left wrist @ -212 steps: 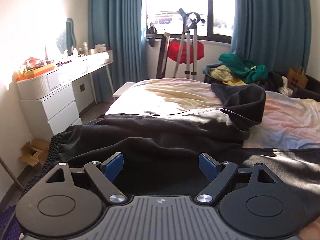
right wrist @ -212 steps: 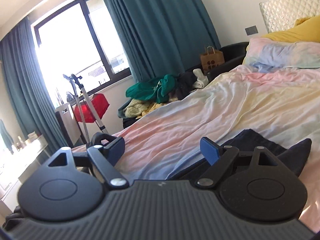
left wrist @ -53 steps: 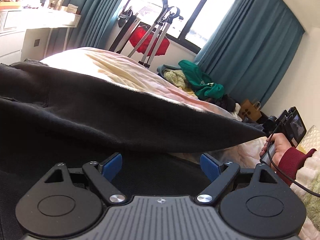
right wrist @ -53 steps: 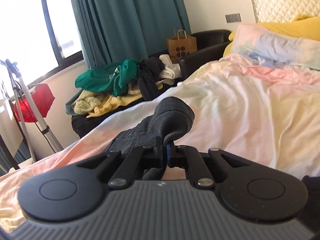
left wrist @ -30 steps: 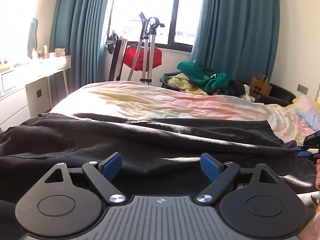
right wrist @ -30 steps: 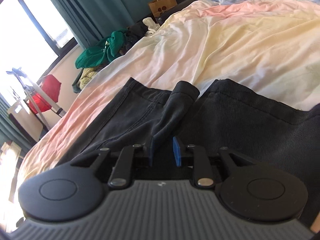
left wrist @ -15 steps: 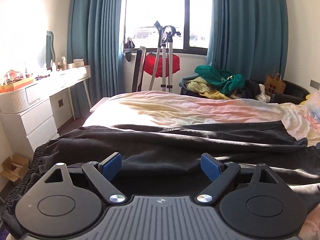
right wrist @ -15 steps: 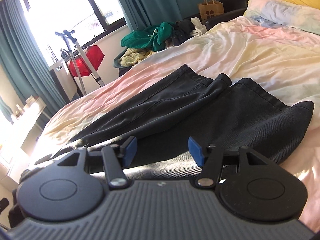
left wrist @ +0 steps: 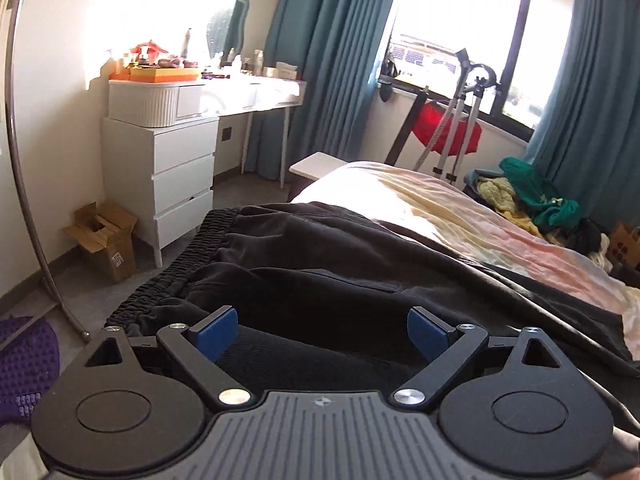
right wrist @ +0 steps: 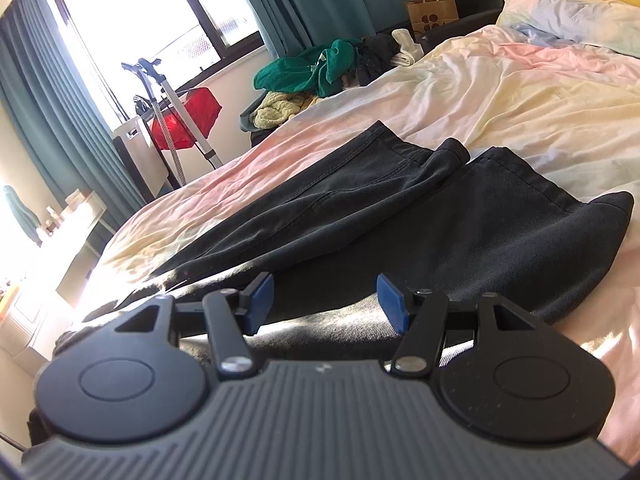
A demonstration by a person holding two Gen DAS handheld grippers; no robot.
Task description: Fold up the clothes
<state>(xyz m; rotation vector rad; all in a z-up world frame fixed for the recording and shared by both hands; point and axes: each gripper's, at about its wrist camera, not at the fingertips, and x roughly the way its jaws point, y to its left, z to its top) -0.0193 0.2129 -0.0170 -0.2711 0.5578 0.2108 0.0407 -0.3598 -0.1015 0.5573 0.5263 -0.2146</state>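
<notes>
Black trousers [left wrist: 328, 264] lie stretched along the pastel bed [left wrist: 460, 216]. Their elastic waistband [left wrist: 192, 256] hangs near the bed's left end. My left gripper [left wrist: 322, 334] is open and empty, just above the fabric behind the waistband. In the right wrist view the two trouser legs [right wrist: 420, 208] lie side by side, their hems toward the pillows. My right gripper [right wrist: 325, 300] is open and empty, low over the legs.
A white drawer unit [left wrist: 160, 168] and desk stand left of the bed, with a cardboard box [left wrist: 106, 236] on the floor. A clothes pile [right wrist: 320, 68], a red item on a tripod [right wrist: 184, 116] and a paper bag [right wrist: 432, 8] stand by the window. Pillows [right wrist: 572, 12] lie at the head.
My right gripper let go of the trouser leg, opened and drew back. The leg now lies flat beside the other. My left gripper has turned left toward the waistband.
</notes>
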